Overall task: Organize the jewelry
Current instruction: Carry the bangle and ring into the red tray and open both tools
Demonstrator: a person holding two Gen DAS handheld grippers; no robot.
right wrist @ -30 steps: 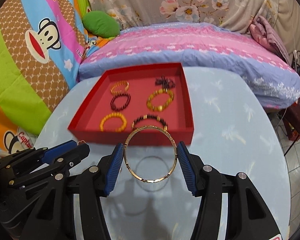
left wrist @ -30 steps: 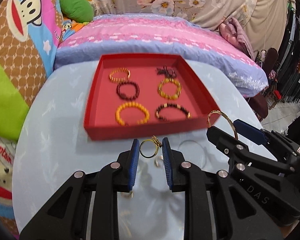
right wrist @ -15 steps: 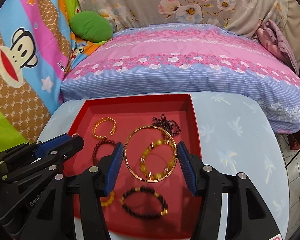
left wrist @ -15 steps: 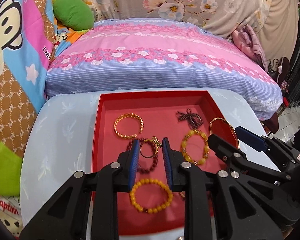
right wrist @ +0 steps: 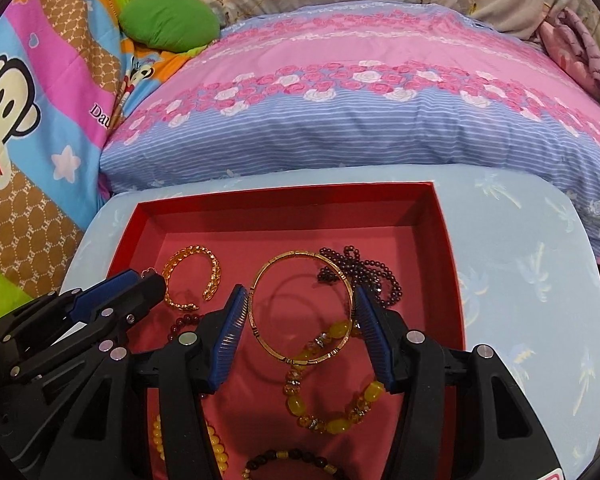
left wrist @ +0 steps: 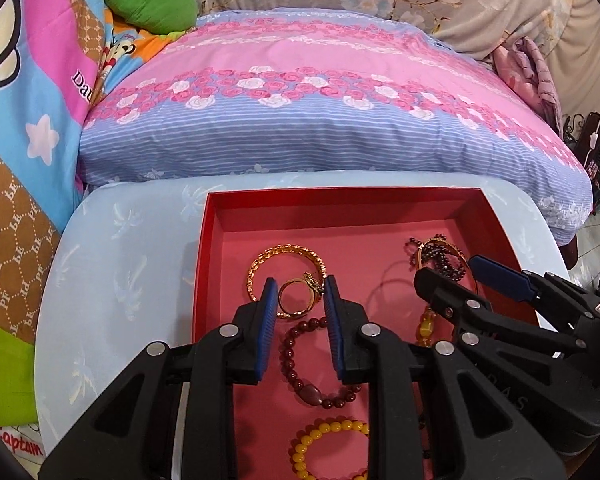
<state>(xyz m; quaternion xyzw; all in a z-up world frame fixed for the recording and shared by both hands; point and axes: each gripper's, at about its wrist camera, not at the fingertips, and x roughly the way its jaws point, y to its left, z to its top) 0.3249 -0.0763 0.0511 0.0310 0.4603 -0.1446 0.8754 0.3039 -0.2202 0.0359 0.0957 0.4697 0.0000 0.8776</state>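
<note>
My left black plastic two-finger gripper (left wrist: 299,304) is built from angular, triangulated arms with open cut-outs, pinned at each joint by round silver screws. Ribbed blue rubber pads (left wrist: 269,326) line the inner faces of its fingers. My right black plastic gripper (right wrist: 302,312) has the same build, with the same ribbed blue pads (right wrist: 230,334) and silver pivot screws (a scrap of red and white label shows at its lower edge). Faint embossed letters mark its side in the left view.

Red tray (right wrist: 448,236), gold bangle (right wrist: 300,258), yellow bead bracelet (right wrist: 332,424), pale blue tablecloth (right wrist: 540,280), blue-padded black tongs (right wrist: 302,308).
</note>
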